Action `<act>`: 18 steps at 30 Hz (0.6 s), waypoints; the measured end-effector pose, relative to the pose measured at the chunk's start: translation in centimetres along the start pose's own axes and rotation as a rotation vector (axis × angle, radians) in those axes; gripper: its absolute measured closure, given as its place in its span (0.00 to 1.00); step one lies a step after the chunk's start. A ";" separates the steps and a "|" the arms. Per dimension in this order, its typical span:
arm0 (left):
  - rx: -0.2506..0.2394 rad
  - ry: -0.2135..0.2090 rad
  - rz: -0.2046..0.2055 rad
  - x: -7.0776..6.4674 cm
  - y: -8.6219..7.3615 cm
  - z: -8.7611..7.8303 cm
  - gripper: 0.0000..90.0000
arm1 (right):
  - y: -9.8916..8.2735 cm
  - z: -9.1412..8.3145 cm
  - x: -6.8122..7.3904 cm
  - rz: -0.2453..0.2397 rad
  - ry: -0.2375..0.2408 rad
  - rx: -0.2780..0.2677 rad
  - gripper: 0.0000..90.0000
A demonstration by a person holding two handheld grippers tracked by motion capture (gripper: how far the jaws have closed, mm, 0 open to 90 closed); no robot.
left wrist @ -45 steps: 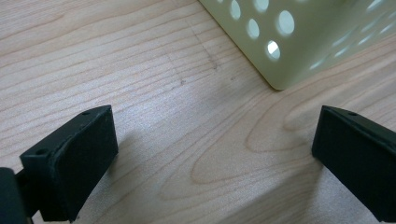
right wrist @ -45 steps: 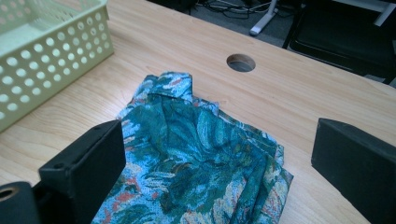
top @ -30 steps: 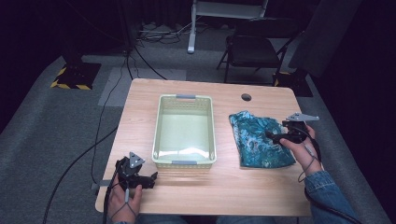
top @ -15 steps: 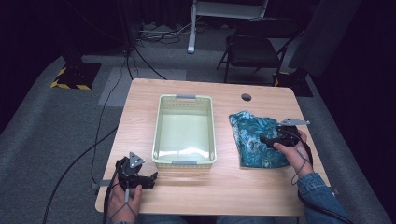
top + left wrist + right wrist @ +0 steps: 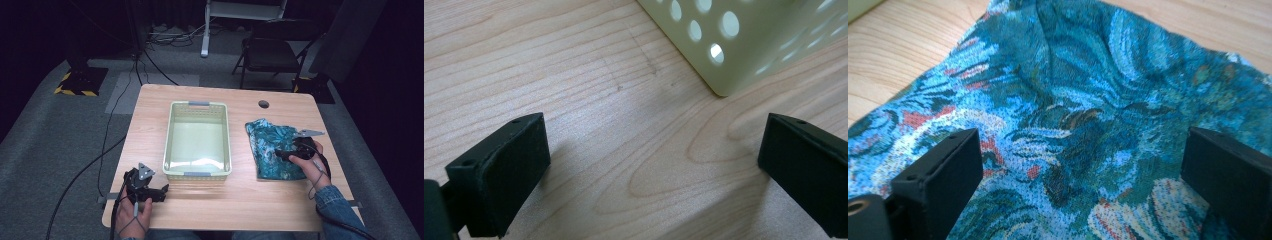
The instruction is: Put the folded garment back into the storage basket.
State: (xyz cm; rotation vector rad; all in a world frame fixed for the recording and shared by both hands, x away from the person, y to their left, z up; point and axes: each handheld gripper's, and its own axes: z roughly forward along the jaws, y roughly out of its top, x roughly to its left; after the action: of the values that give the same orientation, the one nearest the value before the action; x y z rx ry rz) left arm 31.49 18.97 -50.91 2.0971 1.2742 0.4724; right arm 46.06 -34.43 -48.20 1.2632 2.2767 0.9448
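We hold the right gripper (image 5: 281,154) low over the teal patterned cloth (image 5: 272,148), jaws spread wide with nothing between them. In the right gripper view the cloth (image 5: 1083,115) lies rumpled directly ahead of and beneath both jaws, which straddle a raised fold. We judge this to be the approach to a grasp; the cloth is not yet gripped.

We rest the left gripper (image 5: 159,192) on the table (image 5: 240,205), jaws also wide and empty. In the left gripper view the near corner of the pale green basket (image 5: 744,45) stands just ahead of the jaws, apart from them.

Progress: we judge the work to be placing the cloth in the basket (image 5: 198,140), which is empty. Grasp, lift, transfer and release all remain.

Change from the earlier frames: the right gripper has moved in from the outer edge of the cloth toward its middle and come lower. The left gripper, basket and cloth keep their positions.
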 end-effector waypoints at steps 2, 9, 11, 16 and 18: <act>0.000 0.000 0.000 0.0 0.0 0.0 0.00 | -0.1 0.2 0.0 -0.001 0.004 0.009 0.04; 0.000 0.000 0.000 0.0 0.0 0.0 0.00 | -0.3 1.0 0.1 -0.004 0.010 0.046 0.04; 0.001 -0.001 0.002 0.0 0.0 0.0 0.00 | -0.3 1.2 0.2 -0.005 0.009 0.056 0.04; 0.001 -0.002 0.002 0.0 0.0 0.0 0.00 | -0.4 1.6 0.3 -0.001 0.012 0.085 0.03; 0.002 -0.003 0.004 0.0 0.0 0.0 0.00 | -0.5 1.7 0.4 -0.016 0.003 0.083 0.02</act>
State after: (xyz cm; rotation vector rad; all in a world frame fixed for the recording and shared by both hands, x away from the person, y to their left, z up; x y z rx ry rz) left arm 31.49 18.96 -50.90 2.1014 1.2700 0.4701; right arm 46.57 -33.63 -49.82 1.2761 2.3465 0.8553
